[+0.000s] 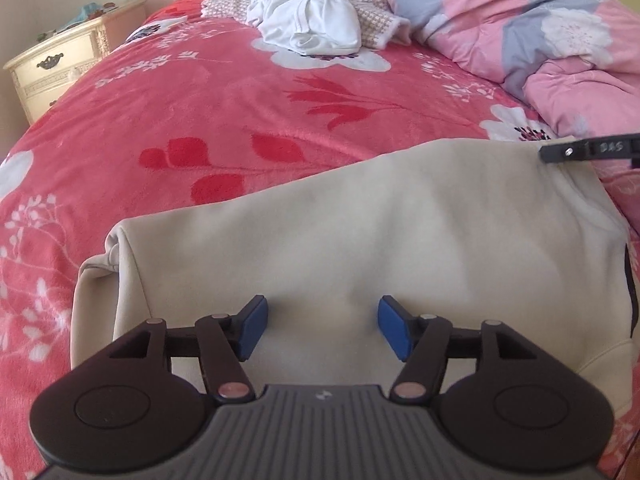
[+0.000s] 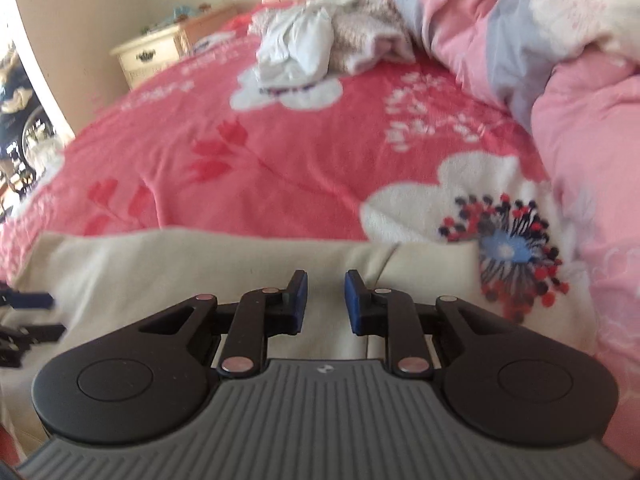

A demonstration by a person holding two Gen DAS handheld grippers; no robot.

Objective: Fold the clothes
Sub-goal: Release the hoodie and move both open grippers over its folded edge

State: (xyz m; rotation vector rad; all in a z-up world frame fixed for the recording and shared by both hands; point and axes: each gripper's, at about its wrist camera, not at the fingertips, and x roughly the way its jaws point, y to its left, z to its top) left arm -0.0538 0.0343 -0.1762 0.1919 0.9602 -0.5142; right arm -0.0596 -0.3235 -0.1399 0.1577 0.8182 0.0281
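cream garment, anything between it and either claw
Nothing visible. The left claw is open right over the cream garment, and the right claw is open over its far edge. The white clothes pile lies far up the red floral blanket, clear of both.

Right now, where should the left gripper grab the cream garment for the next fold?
Probably the rounded left corner of the cream garment, coming in low from the left. Layers bunch into a raised edge there above the red blanket; under the open left gripper the cloth lies flat, with nothing to pinch.
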